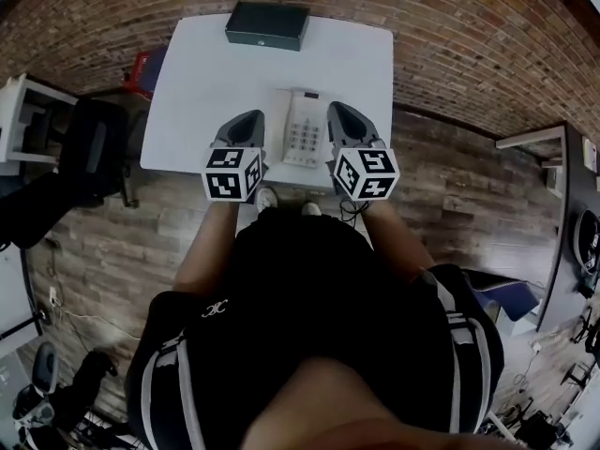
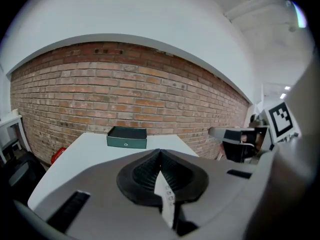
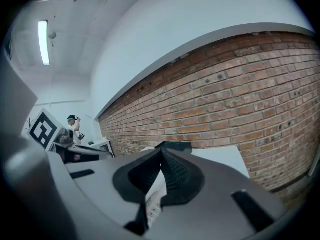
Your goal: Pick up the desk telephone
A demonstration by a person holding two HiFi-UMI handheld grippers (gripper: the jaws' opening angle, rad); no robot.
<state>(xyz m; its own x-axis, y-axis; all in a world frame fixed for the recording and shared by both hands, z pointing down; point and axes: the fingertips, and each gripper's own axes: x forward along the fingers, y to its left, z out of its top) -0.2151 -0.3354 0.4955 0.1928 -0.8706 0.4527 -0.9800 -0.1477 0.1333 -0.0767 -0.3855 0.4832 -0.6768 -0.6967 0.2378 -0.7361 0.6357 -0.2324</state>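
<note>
The desk telephone (image 1: 302, 127) lay flat, keypad up, near the front edge of the white table (image 1: 202, 73). We judged it to be a rigid, fairly light plastic unit with a smooth housing that could slip. We also judged that the handset might fall from its cradle if the base tilted. The best hold appeared to be on the two long sides of the base, one gripper per side, keeping it level. The telephone sat between the grippers: the left gripper (image 1: 251, 118) was just beside its left edge and the right gripper (image 1: 336, 111) just beside its right edge. Both had their jaws pressed together on nothing. A dark green box (image 1: 267, 24) sat well apart at the far edge.
</note>
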